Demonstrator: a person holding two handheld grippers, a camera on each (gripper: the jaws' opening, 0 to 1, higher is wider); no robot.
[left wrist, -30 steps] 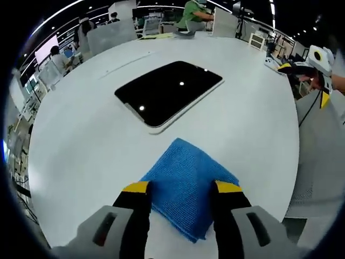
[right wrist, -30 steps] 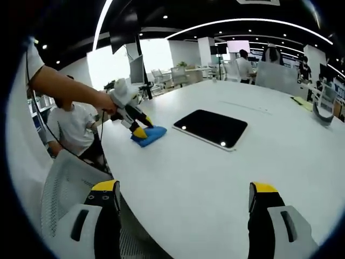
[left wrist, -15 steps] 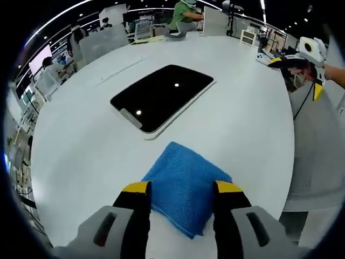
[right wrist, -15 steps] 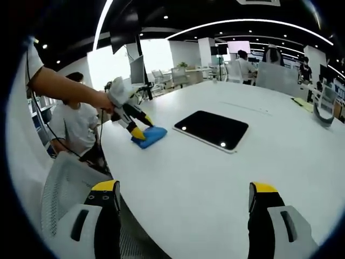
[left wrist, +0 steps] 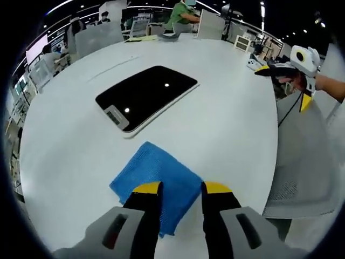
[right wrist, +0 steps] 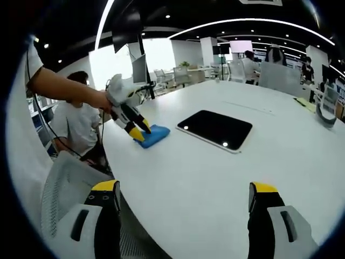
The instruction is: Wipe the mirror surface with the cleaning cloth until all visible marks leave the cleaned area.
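In the left gripper view, the left gripper (left wrist: 181, 190) has its yellow-tipped jaws drawn closer together than a second ago, nipping the near edge of the blue cleaning cloth (left wrist: 153, 181); whether they fully clamp it is hard to tell, since the jaw bodies hide the contact. The cloth lies flat on the white round table (left wrist: 226, 118) and now sits further to the left in the picture, with less of it between the jaws than before. Beyond it, near but apart, the mirror (left wrist: 145, 95) lies flat on the table, dark-faced with a pale rim and two small bright reflections; it too has slid leftward in the picture, which goes with the camera having swung. At the right edge the right gripper (left wrist: 294, 65) is held in a hand off the table's rim, beside a grey mesh chair back (left wrist: 302, 156).

In the right gripper view, the right gripper (right wrist: 183, 197) has its jaws spread wide, with nothing between them, held over the table's near edge just as in the earlier pictures. Across the table (right wrist: 205, 172), the left gripper (right wrist: 141, 129) is tilted down onto the cleaning cloth (right wrist: 154, 135), its tips on the cloth's left end. The cloth lies just left of the mirror (right wrist: 218, 129), apart from it, and looks slightly nearer to the mirror than a second ago. A seated person in a white shirt (right wrist: 81, 127) is behind the table on the left.
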